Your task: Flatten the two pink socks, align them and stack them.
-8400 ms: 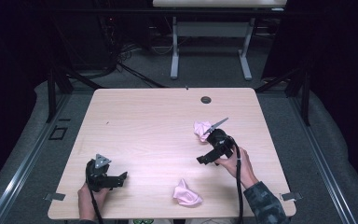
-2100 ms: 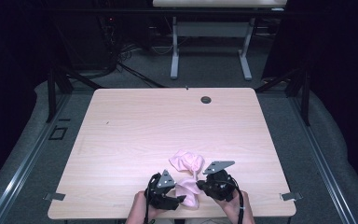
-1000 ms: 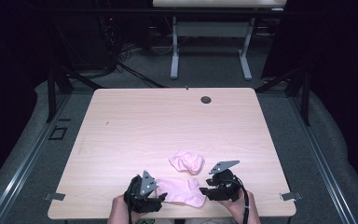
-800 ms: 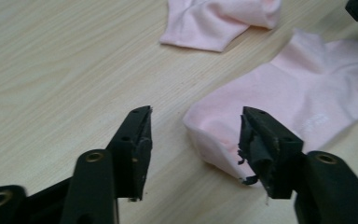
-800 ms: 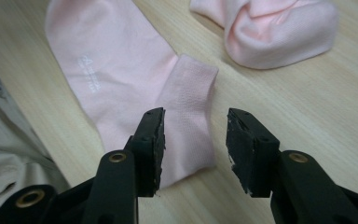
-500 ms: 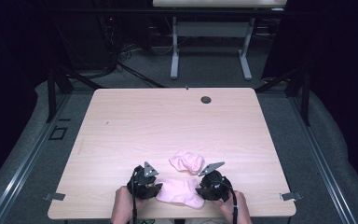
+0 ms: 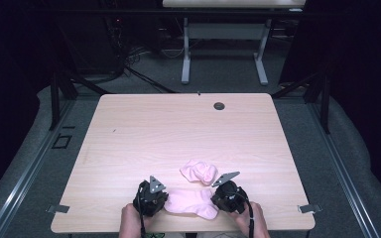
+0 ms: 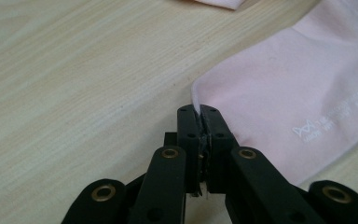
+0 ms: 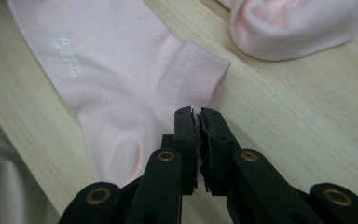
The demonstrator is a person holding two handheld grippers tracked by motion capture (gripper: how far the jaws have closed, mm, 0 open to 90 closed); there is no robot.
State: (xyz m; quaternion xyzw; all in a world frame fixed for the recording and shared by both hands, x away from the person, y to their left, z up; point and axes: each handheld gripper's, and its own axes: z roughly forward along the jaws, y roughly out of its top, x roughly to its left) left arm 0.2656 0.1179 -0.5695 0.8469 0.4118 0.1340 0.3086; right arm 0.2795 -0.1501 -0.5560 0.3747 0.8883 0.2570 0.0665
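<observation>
Flat pink sock (image 7: 191, 202) lies at the near edge of the surface (image 7: 178, 129), a balled pink sock (image 7: 198, 171) just behind it; thin, limp, light fabric, best pinched at its ends. Left gripper (image 8: 199, 112) has just closed, clamped on the sock's edge. Right gripper (image 9: 198, 114) has also just closed, pinching fabric by the cuff.

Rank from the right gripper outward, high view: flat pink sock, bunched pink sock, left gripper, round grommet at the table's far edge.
1. flat pink sock: at the right gripper, its edge between the shut jaws.
2. bunched pink sock: just beyond, toward the table's middle.
3. left gripper: across the flat sock, at its other end.
4. round grommet: far edge of the table, plainly farthest.
</observation>
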